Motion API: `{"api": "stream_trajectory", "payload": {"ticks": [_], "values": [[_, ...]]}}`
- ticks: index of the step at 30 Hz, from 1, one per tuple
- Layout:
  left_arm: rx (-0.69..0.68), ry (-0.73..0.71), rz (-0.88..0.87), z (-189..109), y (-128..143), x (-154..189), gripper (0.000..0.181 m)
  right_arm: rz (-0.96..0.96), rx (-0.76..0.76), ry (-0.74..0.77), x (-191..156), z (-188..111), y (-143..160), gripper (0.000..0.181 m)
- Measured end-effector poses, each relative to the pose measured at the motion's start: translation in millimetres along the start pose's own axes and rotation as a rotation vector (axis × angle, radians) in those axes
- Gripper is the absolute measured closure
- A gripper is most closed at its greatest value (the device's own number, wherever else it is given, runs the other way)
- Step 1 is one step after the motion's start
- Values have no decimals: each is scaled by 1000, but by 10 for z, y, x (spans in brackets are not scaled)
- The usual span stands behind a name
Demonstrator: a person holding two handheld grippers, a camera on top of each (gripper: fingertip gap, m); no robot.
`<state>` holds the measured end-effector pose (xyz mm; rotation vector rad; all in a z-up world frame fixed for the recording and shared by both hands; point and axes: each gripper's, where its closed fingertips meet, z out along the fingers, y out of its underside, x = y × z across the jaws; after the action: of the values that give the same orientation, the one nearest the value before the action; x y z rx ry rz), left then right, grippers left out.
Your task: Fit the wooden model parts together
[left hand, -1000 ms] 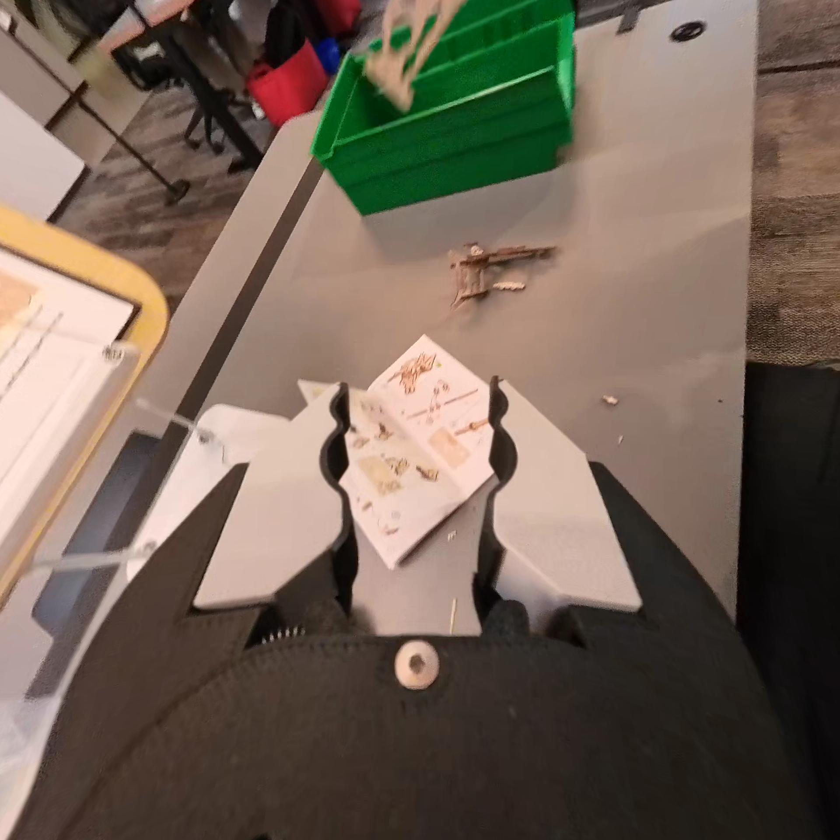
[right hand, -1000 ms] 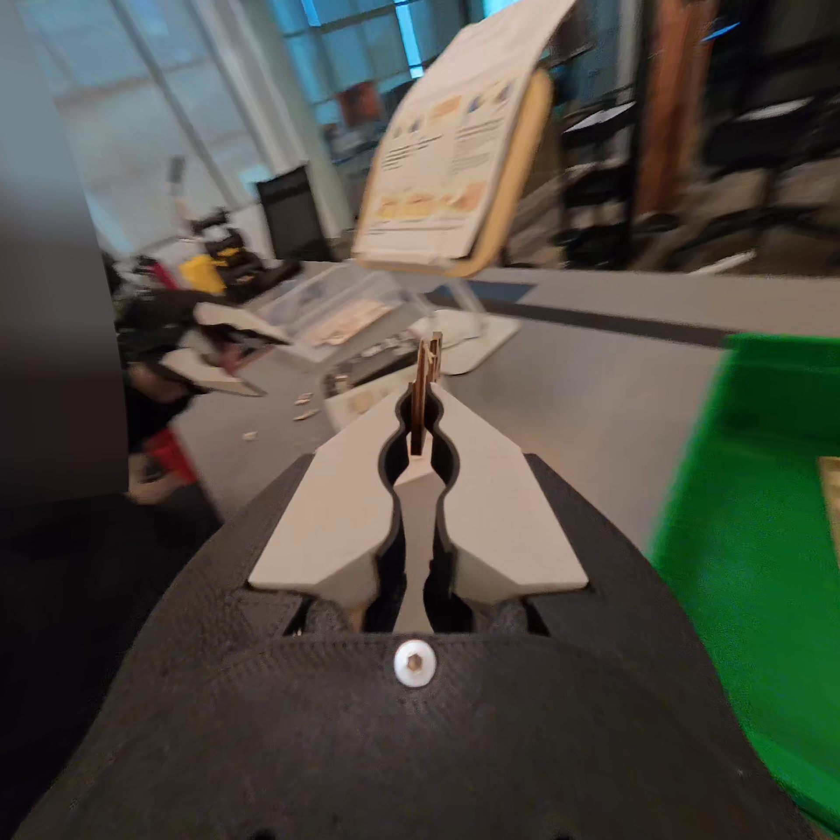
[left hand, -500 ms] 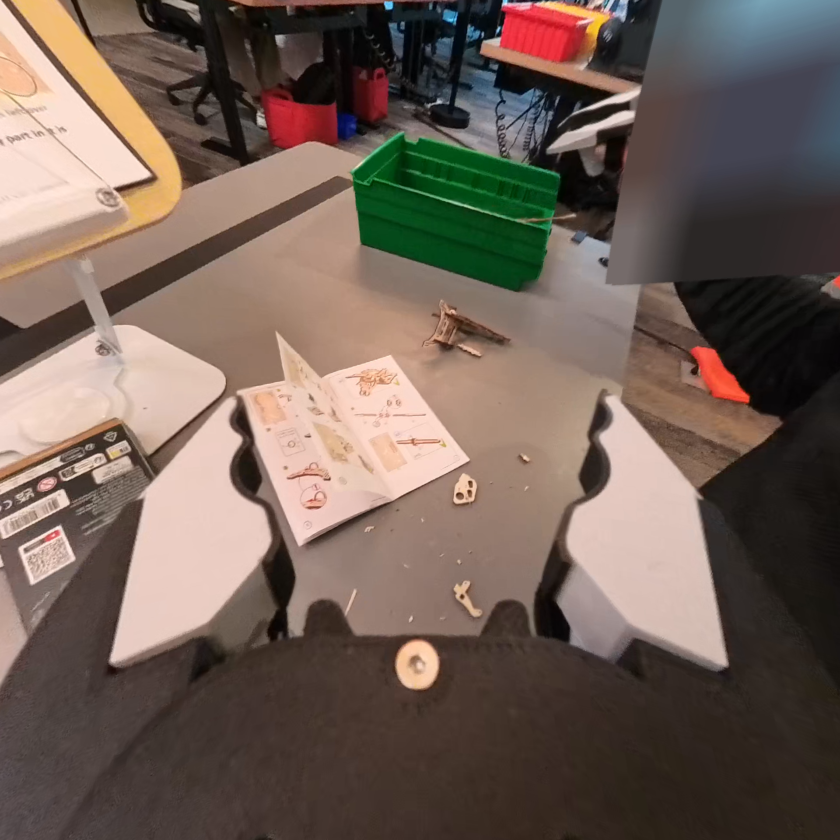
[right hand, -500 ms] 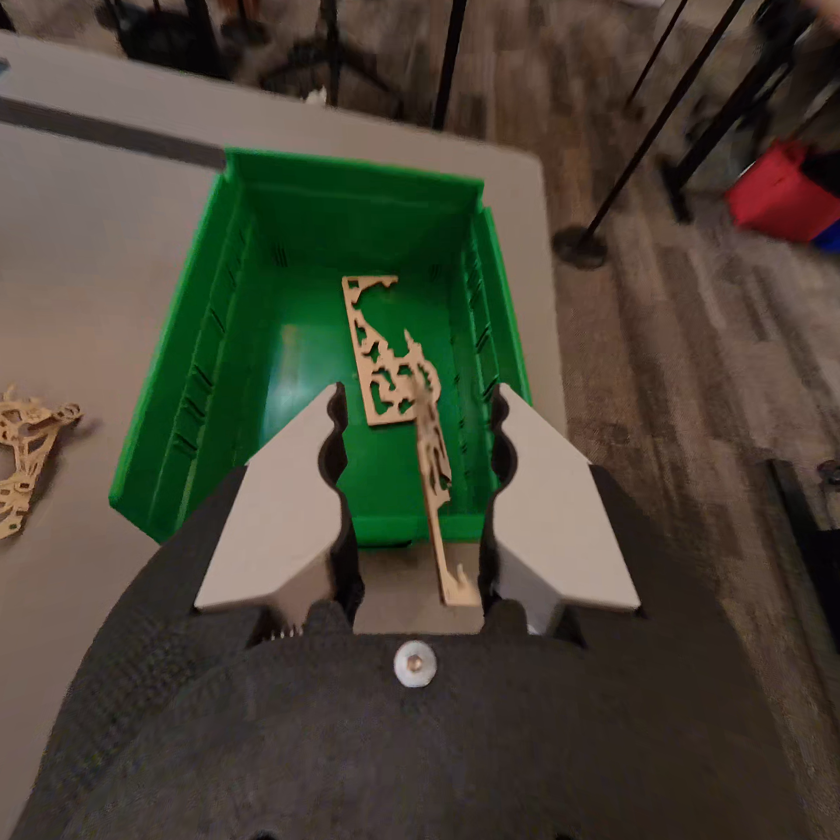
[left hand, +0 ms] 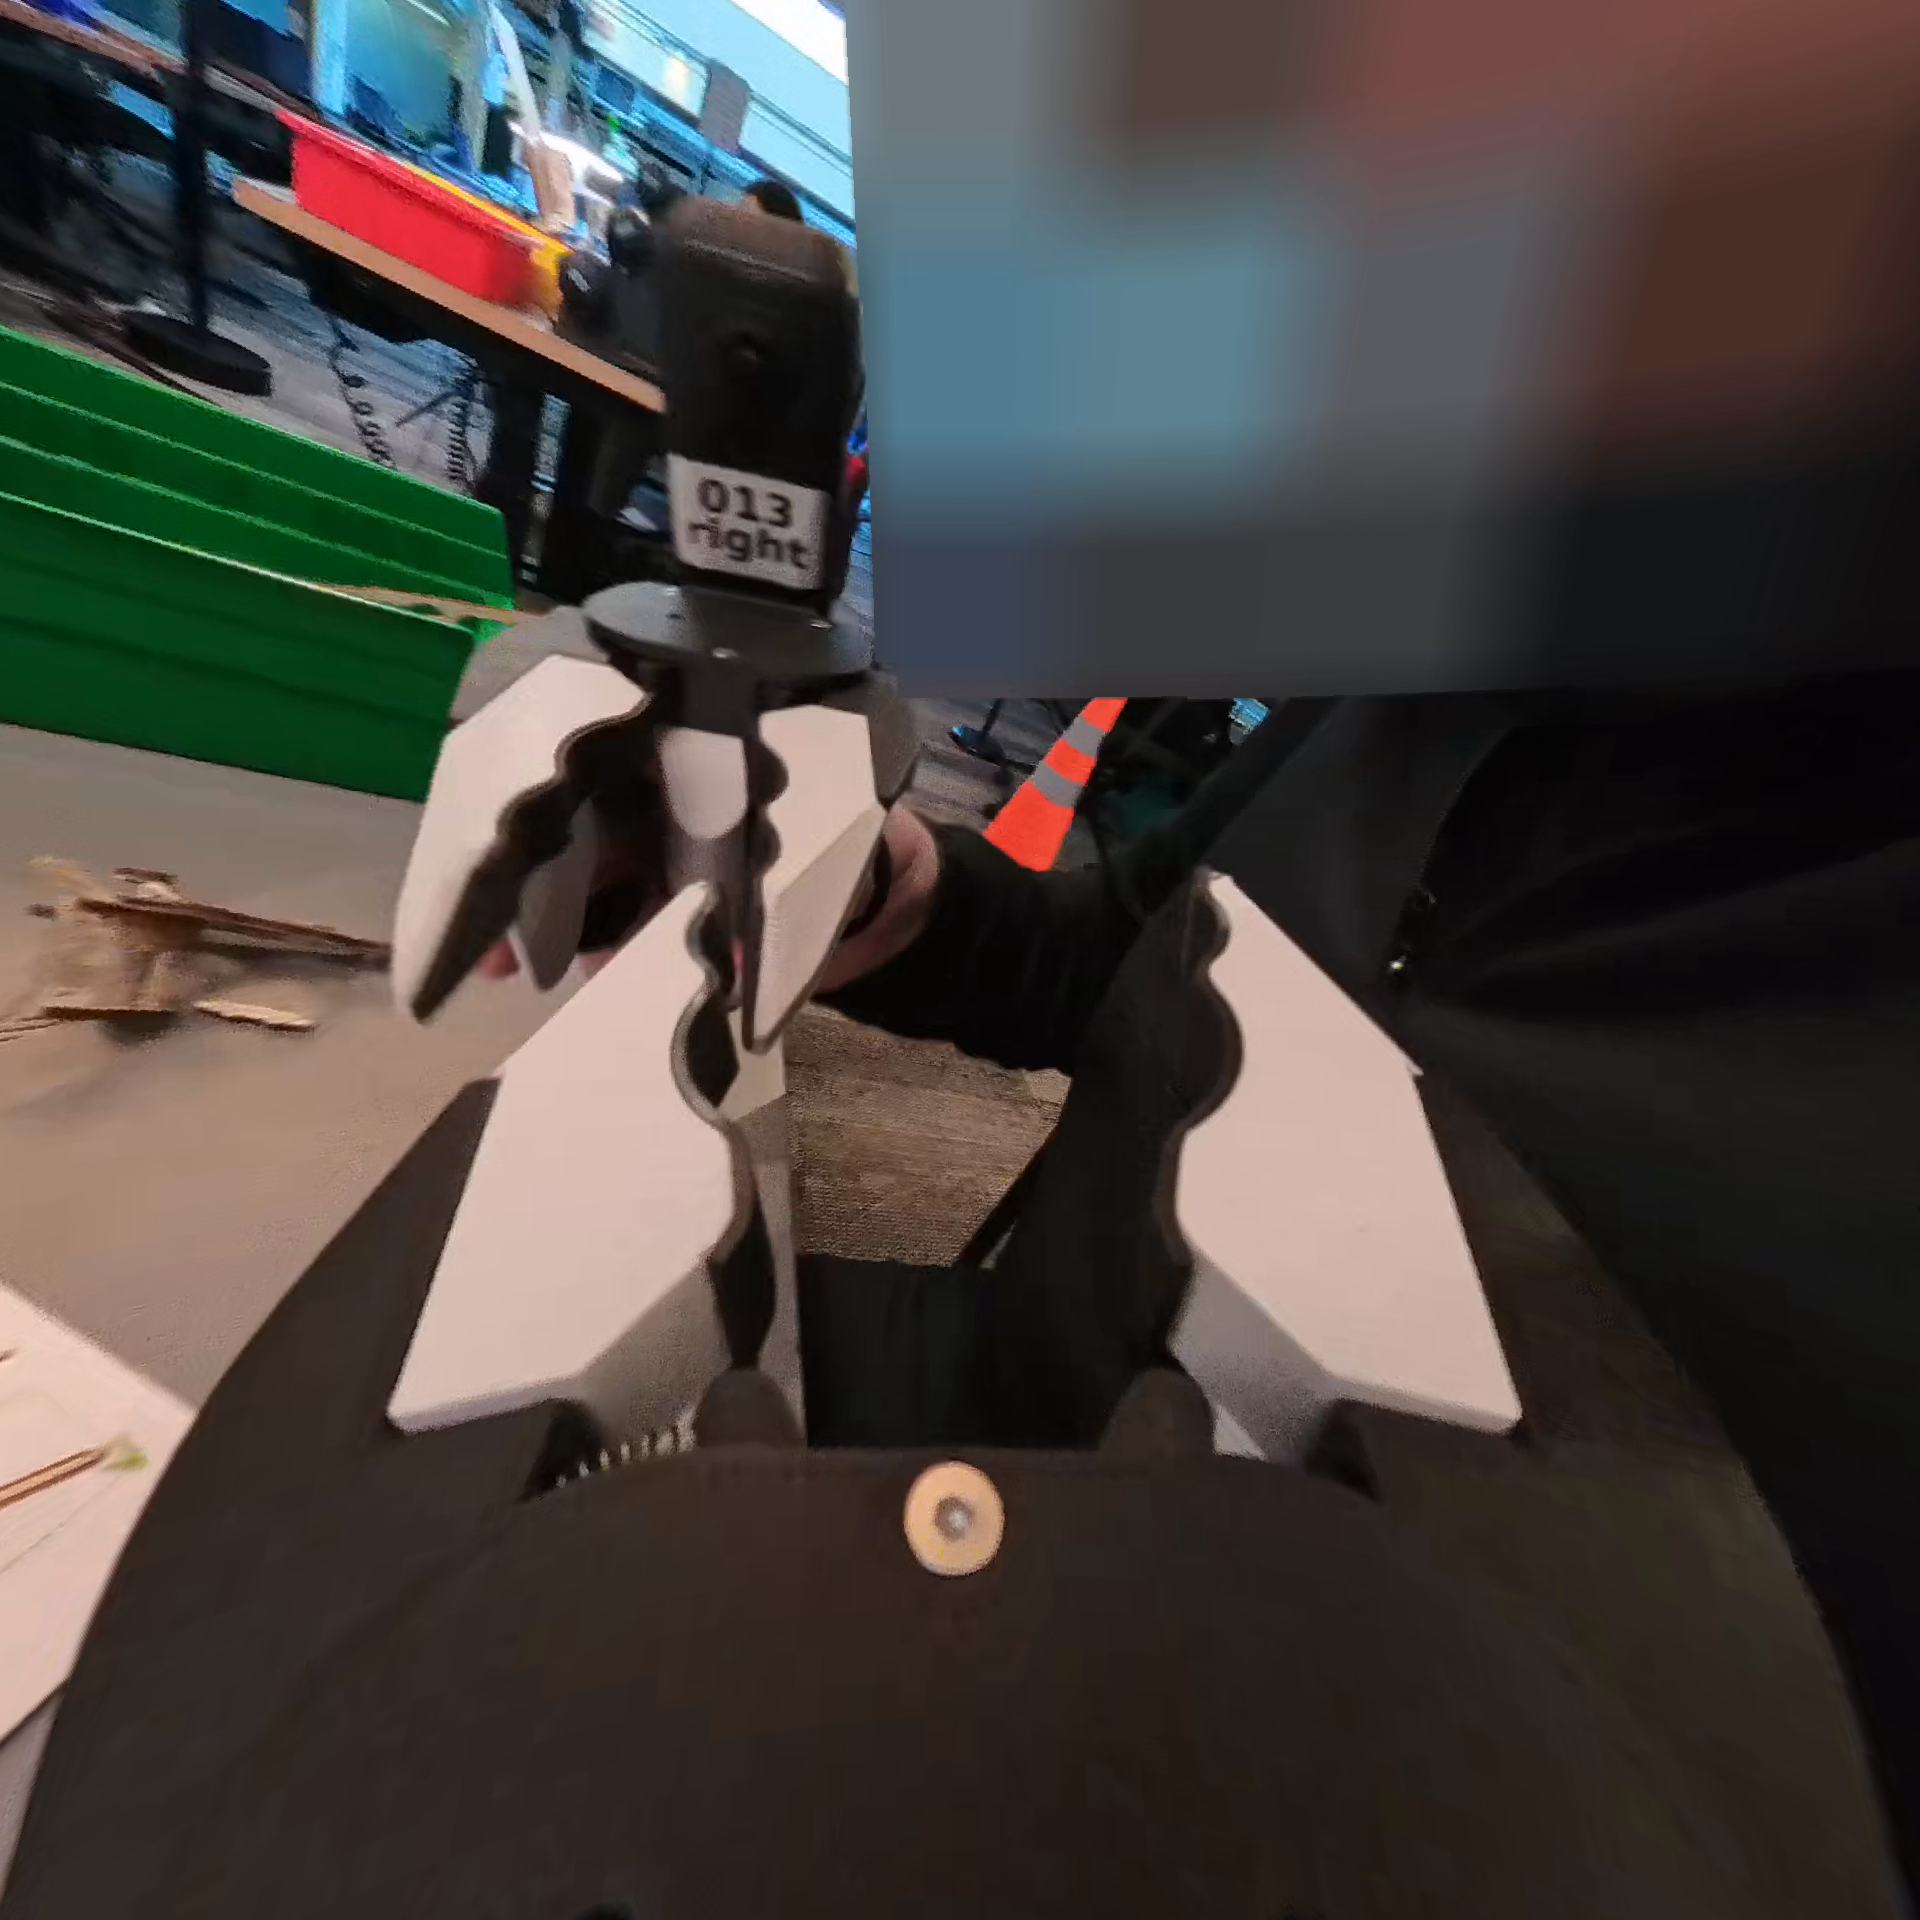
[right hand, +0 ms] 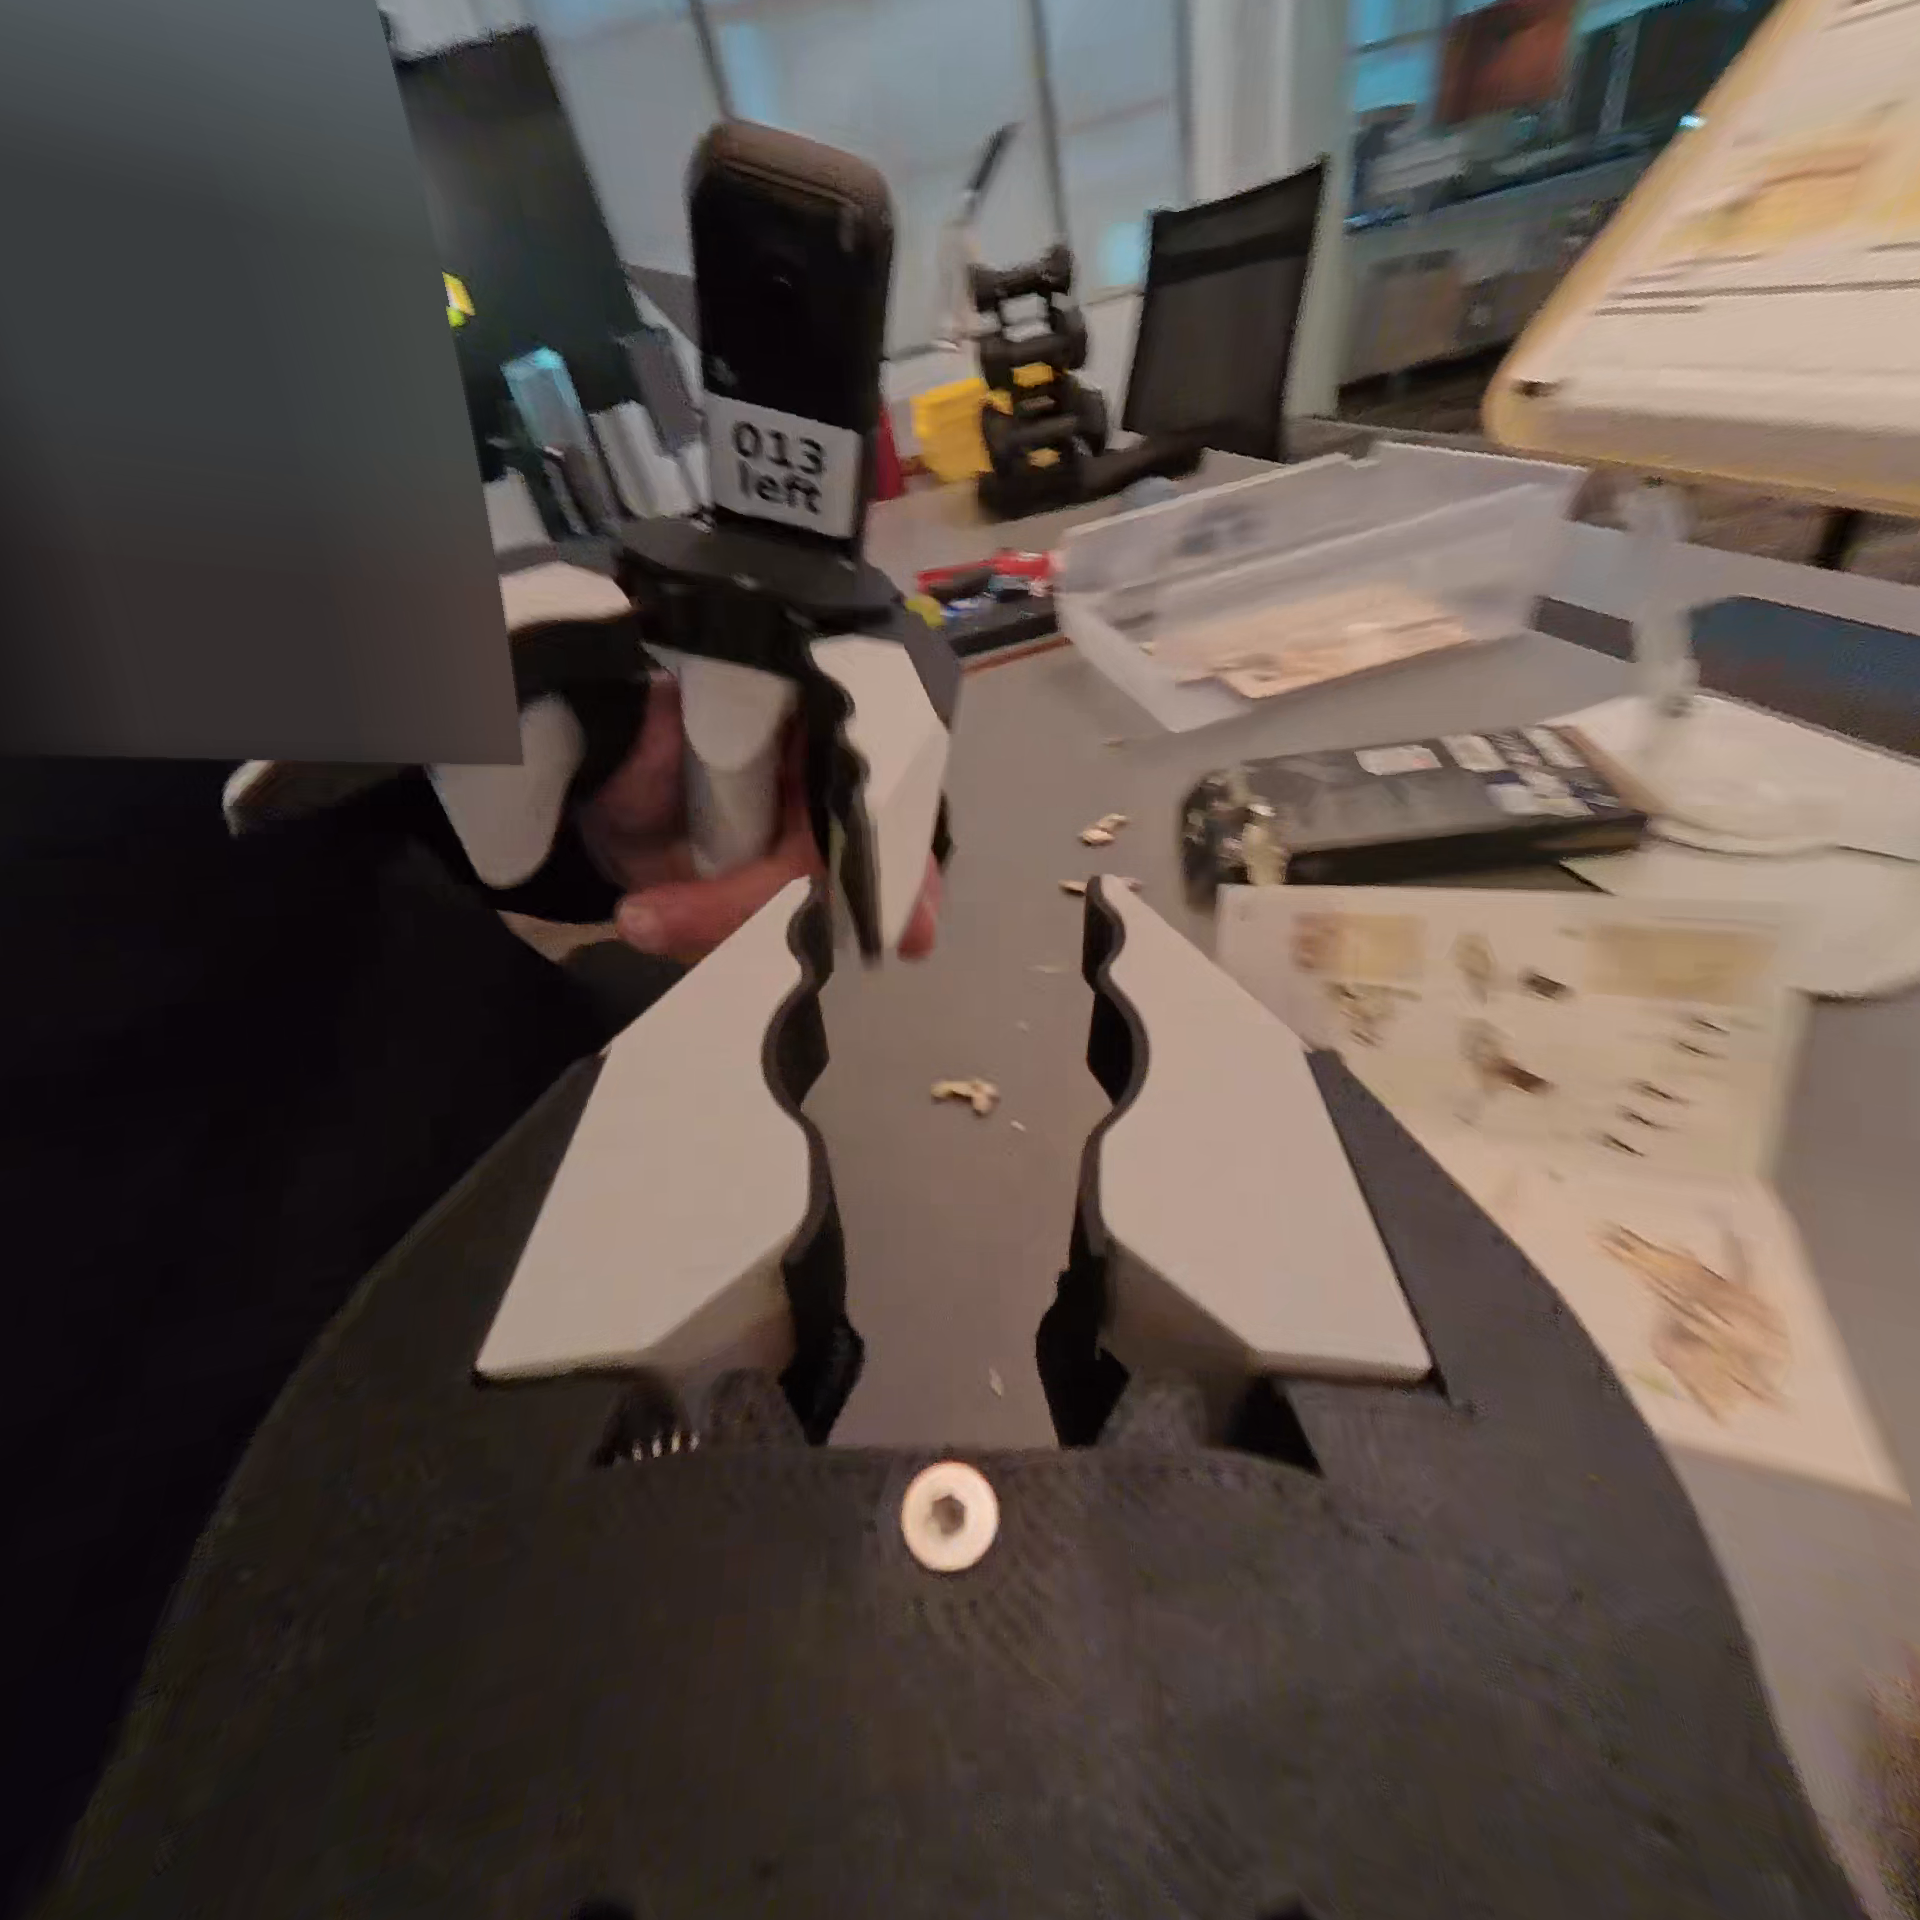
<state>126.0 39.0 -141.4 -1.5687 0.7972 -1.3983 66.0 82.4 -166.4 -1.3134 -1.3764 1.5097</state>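
My left gripper [left hand: 951,899] is open and empty, held above the table's edge. My right gripper [right hand: 951,891] is open and empty over the grey table [right hand: 935,1247]. The two point at each other, tips close together; the right gripper shows in the left wrist view [left hand: 592,997] and the left gripper in the right wrist view [right hand: 686,894]. A partly built wooden model [left hand: 177,935] lies on the table left of the right gripper. Small wooden bits [right hand: 966,1091] lie between my right fingers.
A green bin [left hand: 208,582] stands behind the model. An open instruction booklet [right hand: 1507,1039], a black box [right hand: 1434,800], a clear tray of wooden sheets [right hand: 1299,623] and a document stand [right hand: 1714,260] fill the right side. An orange cone [left hand: 1060,779] stands on the floor. My right tips are roughly 20 cm from the partly built wooden model [left hand: 177,935].
My right gripper opened over the green bin, let go of its wooden piece, then swung round toward the left gripper. My left gripper turned right from the booklet to face it.
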Motion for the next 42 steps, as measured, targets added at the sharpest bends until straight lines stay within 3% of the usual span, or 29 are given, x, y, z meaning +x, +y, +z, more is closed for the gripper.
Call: {"api": "stream_trajectory", "payload": {"ticks": [2, 3, 5, 9, 10, 15, 16, 17, 25, 26, 27, 28, 29, 32, 34, 35, 38, 42], "values": [[33, 38, -7, 81, 15, 96, 94, 47, 59, -121, -200, 88, -68, 157], [48, 69, -20, 103, 16, 154, 90, 51, 59, -149, -264, 122, -60, 159], [113, 90, -15, 47, -77, 202, 96, 31, 62, -150, -297, 94, -34, 151], [366, 216, -39, -251, -521, 364, 100, 185, 268, -197, -168, -318, -157, 147], [359, 242, -33, -206, -523, 415, 98, 225, 284, -186, -114, -346, -115, 156], [213, 324, -33, 241, -270, 545, 93, 223, 199, -158, -259, -22, 67, 159], [212, 331, -42, 272, -255, 549, 93, 222, 217, -193, -313, -17, 33, 176], [209, 341, -50, 289, -234, 560, 94, 231, 225, -212, -338, -17, 15, 181], [145, 457, -52, 408, -82, 806, 96, 172, 93, -223, -482, 152, 213, 181], [159, 462, -66, 370, -106, 793, 97, 168, 85, -200, -440, 134, 232, 179], [179, 454, -75, 319, -142, 763, 99, 171, 83, -164, -369, 94, 242, 166], [186, 437, -76, 267, -161, 729, 99, 178, 92, -136, -304, 33, 242, 151], [184, 416, -72, 212, -166, 699, 99, 177, 103, -124, -272, -35, 243, 149], [146, 277, -42, 12, -118, 538, 107, 117, 79, -34, -176, -194, 352, 162], [107, 115, -26, -221, -57, 321, 134, 57, 29, 30, -101, -295, 451, 180], [83, 36, -30, -380, -19, 212, 149, 38, -7, 72, -36, -343, 509, 181], [27, -188, 44, -900, 42, 59, 170, 13, -118, 136, 84, -413, 705, 181], [-177, -533, 96, -1568, 333, -224, 167, -9, -202, 146, 98, -350, 847, 181]]}}
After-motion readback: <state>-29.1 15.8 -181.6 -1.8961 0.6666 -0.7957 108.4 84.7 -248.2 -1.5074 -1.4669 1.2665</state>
